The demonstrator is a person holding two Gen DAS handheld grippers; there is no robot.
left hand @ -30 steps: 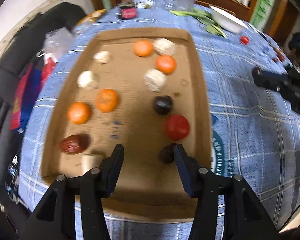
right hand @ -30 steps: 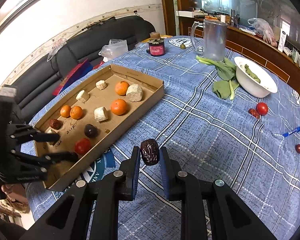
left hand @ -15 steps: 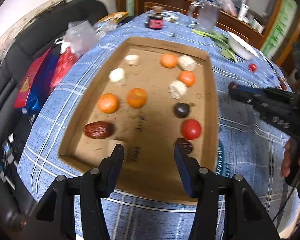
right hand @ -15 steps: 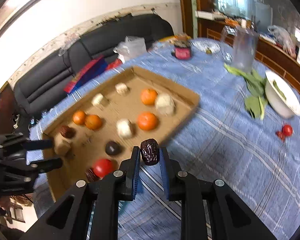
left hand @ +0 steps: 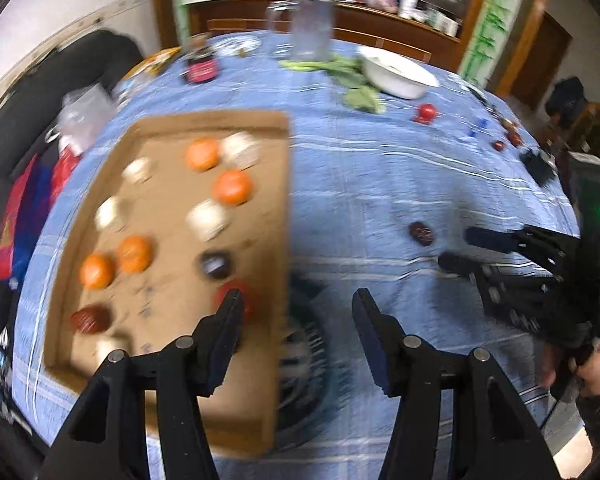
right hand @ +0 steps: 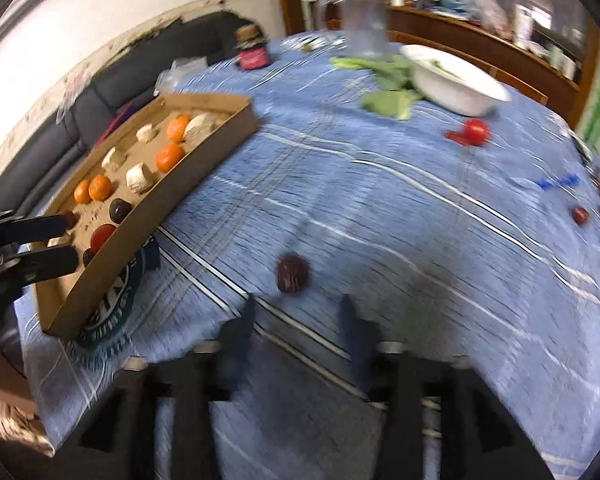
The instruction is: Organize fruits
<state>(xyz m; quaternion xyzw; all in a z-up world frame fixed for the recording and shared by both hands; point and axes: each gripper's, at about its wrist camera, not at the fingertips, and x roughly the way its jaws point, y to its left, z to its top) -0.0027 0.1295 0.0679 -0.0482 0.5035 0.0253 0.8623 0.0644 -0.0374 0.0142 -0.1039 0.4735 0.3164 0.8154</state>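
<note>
A cardboard tray (left hand: 284, 184) (right hand: 204, 164) on the blue checked tablecloth holds oranges (left hand: 233, 186), pale chunks, dark dates and a red tomato (right hand: 102, 235). A dark red date (right hand: 292, 273) (left hand: 421, 233) lies on the cloth outside the tray, just ahead of my right gripper (right hand: 296, 316), which is open and empty. My left gripper (left hand: 296, 316) is open and empty over the tray's near right edge. The right gripper also shows in the left wrist view (left hand: 460, 248), and the left gripper in the right wrist view (right hand: 64, 240).
A white bowl (right hand: 456, 80) with greens, a glass jug (right hand: 366, 24) and a dark jar (right hand: 253, 49) stand at the far side. A tomato (right hand: 476, 131), small red fruits (right hand: 580, 214) and a blue pen (right hand: 556, 181) lie right. A black sofa (right hand: 112, 96) is behind.
My right gripper has opened and the date it held now lies on the cloth in front of it. Both views have swung to the right; my left gripper stays open.
</note>
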